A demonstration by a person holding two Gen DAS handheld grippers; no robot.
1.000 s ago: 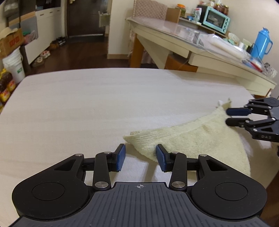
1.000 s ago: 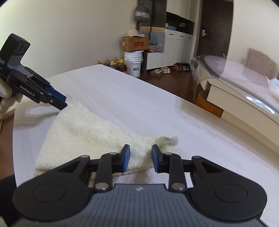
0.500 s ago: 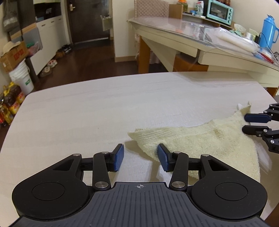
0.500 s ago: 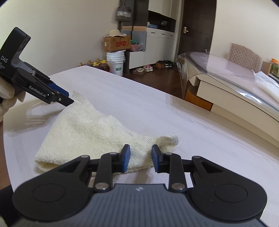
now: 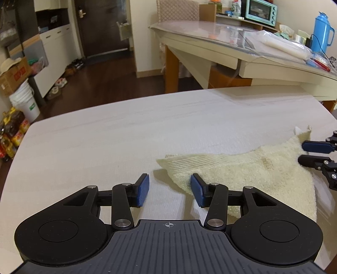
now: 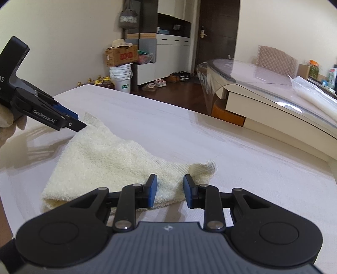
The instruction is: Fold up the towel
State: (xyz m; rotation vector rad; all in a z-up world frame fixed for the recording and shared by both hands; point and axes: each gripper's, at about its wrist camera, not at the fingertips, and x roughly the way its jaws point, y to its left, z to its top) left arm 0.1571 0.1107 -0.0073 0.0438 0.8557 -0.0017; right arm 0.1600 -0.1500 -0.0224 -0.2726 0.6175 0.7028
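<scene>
A cream terry towel [image 5: 242,170] lies folded and slightly rumpled on the white table [image 5: 126,134]; it also shows in the right wrist view [image 6: 109,156]. My left gripper [image 5: 169,190] is open, its jaws just short of the towel's near left corner. It appears in the right wrist view [image 6: 74,122] at the towel's far corner. My right gripper [image 6: 169,192] is open, its jaws over the towel's near edge. In the left wrist view the right gripper [image 5: 305,153] sits at the towel's far right corner, jaws apart.
A second table [image 5: 242,50] with a glass top stands beyond, holding a teal oven [image 5: 261,9] and a blue flask [image 5: 323,31]. A white bucket [image 5: 24,103], boxes and bottles stand on the dark floor to the left. The table's rounded edge is near on the left.
Both grippers have drawn back and risen slightly from the towel. The towel lies in the same place.
</scene>
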